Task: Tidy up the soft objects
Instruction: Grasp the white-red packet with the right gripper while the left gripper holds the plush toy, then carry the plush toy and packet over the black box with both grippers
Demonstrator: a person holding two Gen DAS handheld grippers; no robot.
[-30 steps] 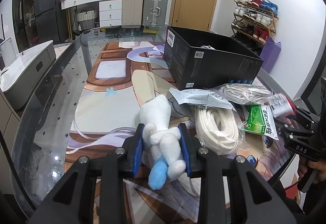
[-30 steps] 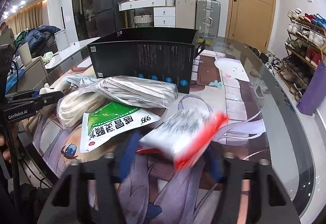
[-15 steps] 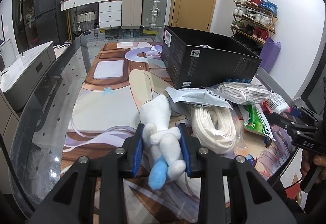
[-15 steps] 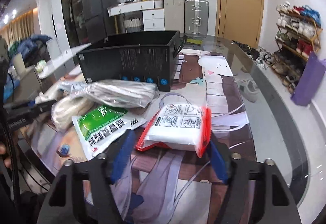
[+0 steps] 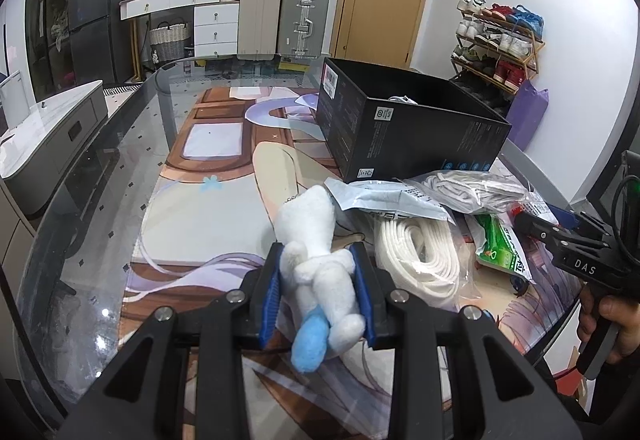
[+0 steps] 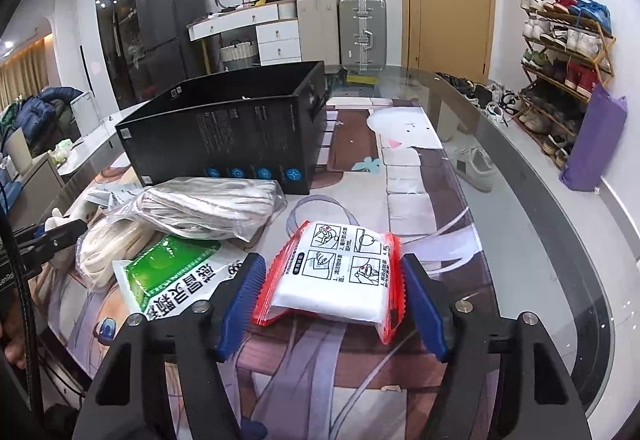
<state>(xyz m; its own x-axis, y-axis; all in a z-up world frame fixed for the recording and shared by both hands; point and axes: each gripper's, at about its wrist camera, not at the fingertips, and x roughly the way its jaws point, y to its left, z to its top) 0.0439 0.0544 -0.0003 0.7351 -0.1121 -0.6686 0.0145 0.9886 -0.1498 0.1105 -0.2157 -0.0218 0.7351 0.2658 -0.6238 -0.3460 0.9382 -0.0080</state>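
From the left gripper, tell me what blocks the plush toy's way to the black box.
The plush toy sits between the left gripper's fingers. A grey flat pouch lies just ahead to the right, before the black box; lifting over should clear it.

Left wrist view: surface (image 5: 208,216) bare across left and centre of frame — open passage toward the far end. Right half crowded: black box (image 5: 404,132) at centre right, with bagged white cords (image 5: 416,252) and a grey pouch (image 5: 384,198) packed just below it.

Right wrist view: bare strip of surface at right of frame; box and green packet (image 6: 176,280) block left.
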